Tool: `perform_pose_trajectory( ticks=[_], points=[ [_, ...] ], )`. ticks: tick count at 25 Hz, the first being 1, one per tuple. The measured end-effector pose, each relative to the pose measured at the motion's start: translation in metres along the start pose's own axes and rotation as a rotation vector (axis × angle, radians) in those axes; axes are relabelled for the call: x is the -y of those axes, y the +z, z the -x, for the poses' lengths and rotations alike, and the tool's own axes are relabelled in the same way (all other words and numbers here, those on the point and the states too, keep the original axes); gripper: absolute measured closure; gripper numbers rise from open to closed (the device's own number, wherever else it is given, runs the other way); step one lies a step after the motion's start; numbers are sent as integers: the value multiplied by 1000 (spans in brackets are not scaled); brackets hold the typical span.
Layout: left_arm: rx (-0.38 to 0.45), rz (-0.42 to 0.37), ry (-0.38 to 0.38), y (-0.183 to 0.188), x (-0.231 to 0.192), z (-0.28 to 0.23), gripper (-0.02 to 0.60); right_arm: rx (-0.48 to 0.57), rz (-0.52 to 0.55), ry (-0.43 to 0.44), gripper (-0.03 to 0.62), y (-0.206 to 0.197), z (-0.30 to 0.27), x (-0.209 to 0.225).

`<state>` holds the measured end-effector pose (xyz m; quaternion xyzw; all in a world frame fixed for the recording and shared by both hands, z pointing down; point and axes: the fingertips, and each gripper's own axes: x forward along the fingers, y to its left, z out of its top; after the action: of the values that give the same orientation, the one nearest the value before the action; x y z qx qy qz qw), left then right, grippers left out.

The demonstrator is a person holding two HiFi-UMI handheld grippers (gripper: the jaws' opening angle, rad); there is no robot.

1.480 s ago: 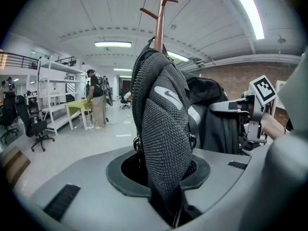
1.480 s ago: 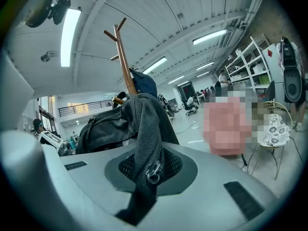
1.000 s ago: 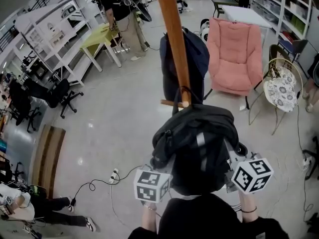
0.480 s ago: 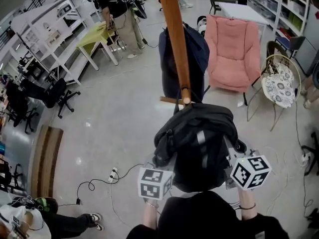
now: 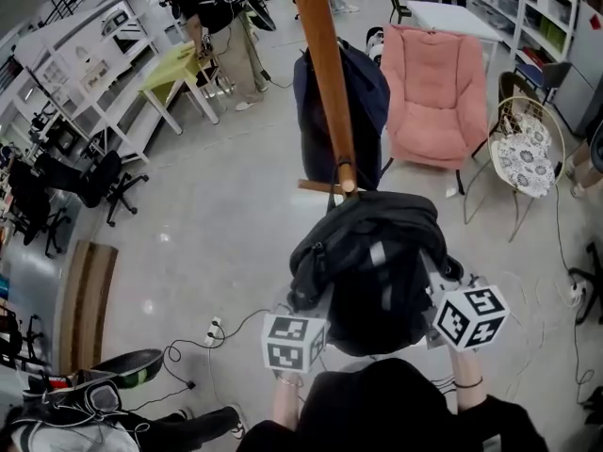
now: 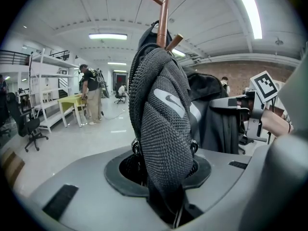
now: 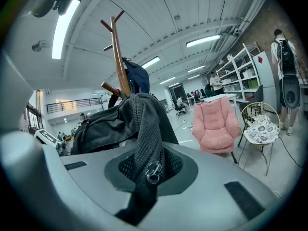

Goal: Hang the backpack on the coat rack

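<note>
left hand-held gripper (image 6: 166, 198) opening round backpack strap (image 6: 166, 129)

Only a pale swoosh logo (image 6: 169, 103) shows, on the backpack strap (image 6: 166, 148); no words readable.

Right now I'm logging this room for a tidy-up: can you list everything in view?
backpack: one, black, front centre, top at the rack's lower peg
coat rack: one, brown wood, centre
garment or bag: one, navy, hanging on the rack's far side
armchair: one, pink, upper right
wire chair: one, pale, patterned cushion, right
table: one, yellow-green, upper left
shelving: white, left
office chairs: several, black, left
person: one, dark top, at the table
cables: black, floor lower left
left gripper: grey, backpack strap between jaws that have just been opening
right gripper: grey, shut on the other strap
</note>
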<state>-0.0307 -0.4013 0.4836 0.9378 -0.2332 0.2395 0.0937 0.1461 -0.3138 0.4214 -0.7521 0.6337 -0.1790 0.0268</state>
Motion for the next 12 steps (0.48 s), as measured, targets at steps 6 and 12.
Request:
perform_pose_trajectory(
  ticks=[6, 12],
  points=[
    [25, -15, 28, -1, -2, -1, 422, 6, 40, 7, 563, -2, 2, 2],
    [65, -3, 49, -2, -4, -2, 381, -2, 73, 12, 562, -5, 2, 1]
  ],
)
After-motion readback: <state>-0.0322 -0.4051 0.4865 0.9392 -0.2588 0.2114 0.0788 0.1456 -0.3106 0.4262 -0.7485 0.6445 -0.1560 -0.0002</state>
